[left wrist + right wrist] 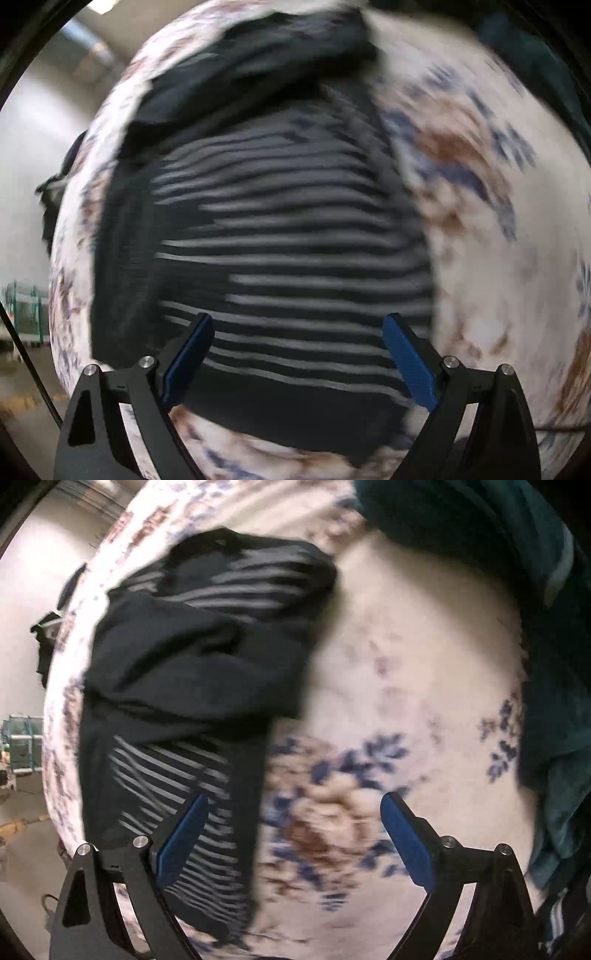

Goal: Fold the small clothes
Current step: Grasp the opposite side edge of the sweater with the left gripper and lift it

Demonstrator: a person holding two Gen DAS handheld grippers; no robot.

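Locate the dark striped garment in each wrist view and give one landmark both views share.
Left wrist: the dark striped garment fills the middle of the picture, running from the top down between the open left gripper.
Right wrist: it lies in the left half, partly behind the left finger of the open right gripper.
Shared landmark: the floral cloth under it, with a brown and blue flower print.

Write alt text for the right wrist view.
The open right gripper hangs above a floral cloth, empty. A crumpled dark striped garment lies to its left, partly behind the left finger, and a teal garment sits along the right edge.
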